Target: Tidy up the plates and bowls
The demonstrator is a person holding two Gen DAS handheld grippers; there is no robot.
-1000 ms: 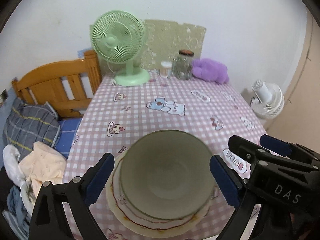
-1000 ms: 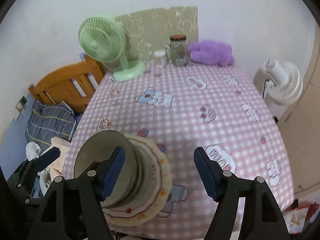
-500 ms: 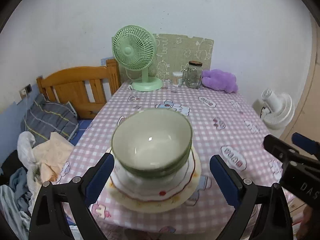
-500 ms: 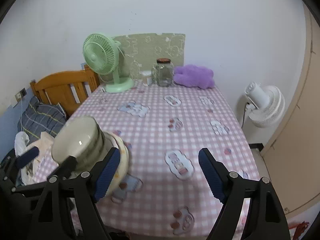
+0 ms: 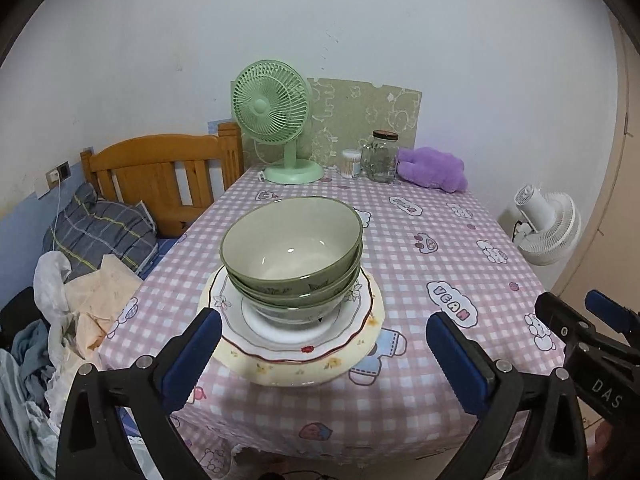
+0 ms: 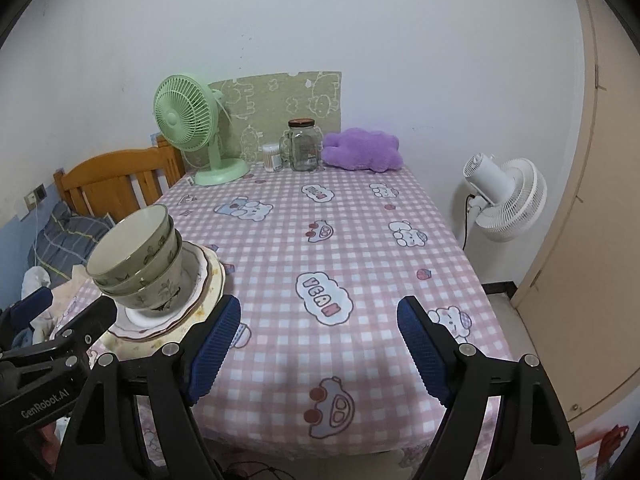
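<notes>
Three nested green bowls (image 5: 292,248) stand on a white red-rimmed plate (image 5: 360,316), which lies on a wider cream plate (image 5: 280,372). The stack sits near the table's front left corner. My left gripper (image 5: 322,322) hangs just in front of the stack, its jaws opening, with the blue pads clear of the dishes. In the right wrist view the bowls (image 6: 136,264) and plates (image 6: 210,276) are at the left. My right gripper (image 6: 320,308) stands open over bare tablecloth to the right of them, holding nothing.
A pink checked tablecloth (image 6: 340,240) covers the table. At its far edge stand a green fan (image 5: 276,120), a glass jar (image 5: 382,156), a cotton swab tub (image 5: 351,162) and a purple plush (image 5: 434,168). A wooden bed frame (image 5: 160,168) and clothes lie left, a white fan (image 6: 504,196) right.
Both grippers have drawn back toward the table's front edge. The left jaws no longer flank the bowls, and the stack now looks smaller and farther off.
</notes>
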